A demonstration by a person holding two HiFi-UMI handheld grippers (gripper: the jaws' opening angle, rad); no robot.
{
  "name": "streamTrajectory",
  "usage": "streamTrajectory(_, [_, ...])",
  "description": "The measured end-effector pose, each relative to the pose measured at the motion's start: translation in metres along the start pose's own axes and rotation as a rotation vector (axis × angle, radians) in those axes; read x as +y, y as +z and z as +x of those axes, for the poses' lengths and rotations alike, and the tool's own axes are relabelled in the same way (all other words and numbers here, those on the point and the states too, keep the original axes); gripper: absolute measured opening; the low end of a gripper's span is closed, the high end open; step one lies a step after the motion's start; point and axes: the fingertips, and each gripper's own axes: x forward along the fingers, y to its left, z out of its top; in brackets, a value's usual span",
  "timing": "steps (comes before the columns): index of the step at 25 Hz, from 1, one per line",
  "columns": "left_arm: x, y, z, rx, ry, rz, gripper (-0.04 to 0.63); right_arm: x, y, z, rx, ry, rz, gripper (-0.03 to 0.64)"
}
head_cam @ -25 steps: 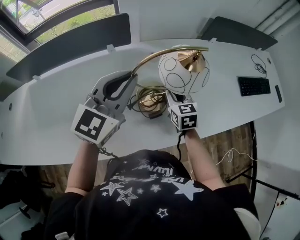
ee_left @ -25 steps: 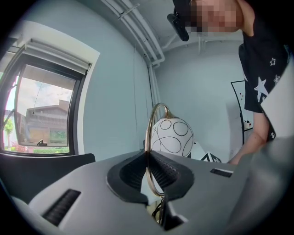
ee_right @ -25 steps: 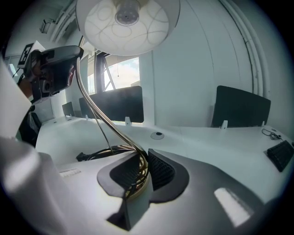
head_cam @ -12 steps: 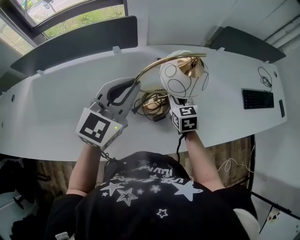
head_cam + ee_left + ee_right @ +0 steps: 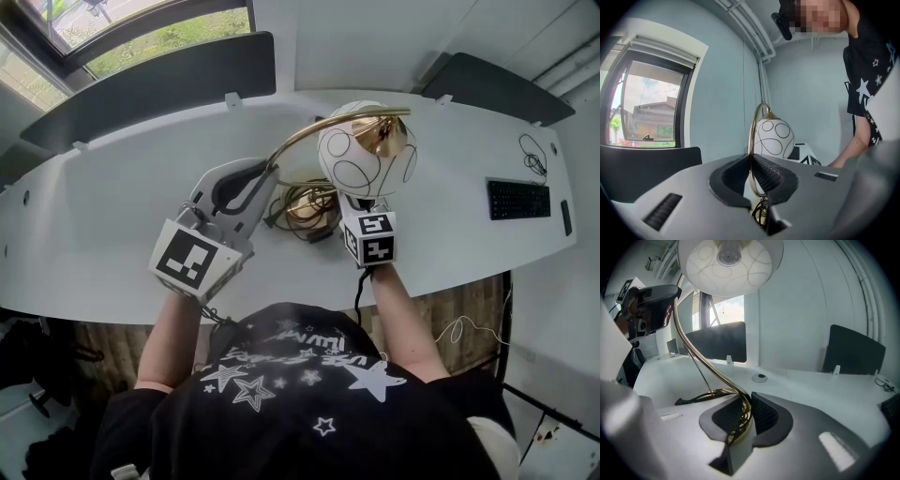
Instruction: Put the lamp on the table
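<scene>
Lamp [image 5: 366, 155] barely shifted from half a second ago; left gripper [image 5: 264, 180] nudged slightly down-left. Left jaws nearly together, pinching brass stem [image 5: 751, 140] partway up. Right gripper [image 5: 743, 416] clamped on brass at base, directly under shade [image 5: 730, 263]. Base and coiled cord [image 5: 302, 202] mid table [image 5: 112, 197], between both grippers; contact with table unclear.

A long white curved desk [image 5: 84, 234] is backed by dark partition panels [image 5: 150, 89] and a pale wall [image 5: 356, 37], daylight is let in through a dark-framed window [image 5: 122, 28] at the far left, and wood flooring [image 5: 478, 272] is seen below the desk's near edge.
</scene>
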Motion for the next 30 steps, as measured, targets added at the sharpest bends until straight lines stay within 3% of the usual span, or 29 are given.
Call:
streamTrajectory(8, [0.001,-0.002,0.000,-0.017,0.002,-0.021,0.031,0.000,-0.001,0.001,-0.020,-0.008,-0.001,0.054])
streamTrajectory(13, [0.000,0.001,0.000,-0.046,0.007,-0.029,0.032,-0.001,-0.002,0.001,-0.003,-0.060,-0.018,0.054])
streamTrajectory(17, [-0.001,0.001,-0.002,-0.037,0.011,-0.030,0.032,-0.003,-0.002,-0.001,-0.036,-0.054,0.068,0.054])
streamTrajectory(25, [0.012,-0.016,-0.038,-0.014,0.066,-0.070,0.057,0.014,-0.006,-0.022,-0.073,-0.076,0.119,0.087])
streamTrajectory(30, [0.032,-0.026,-0.080,-0.026,0.153,-0.042,0.057,0.033,-0.005,-0.034,-0.080,-0.106,0.125,0.087])
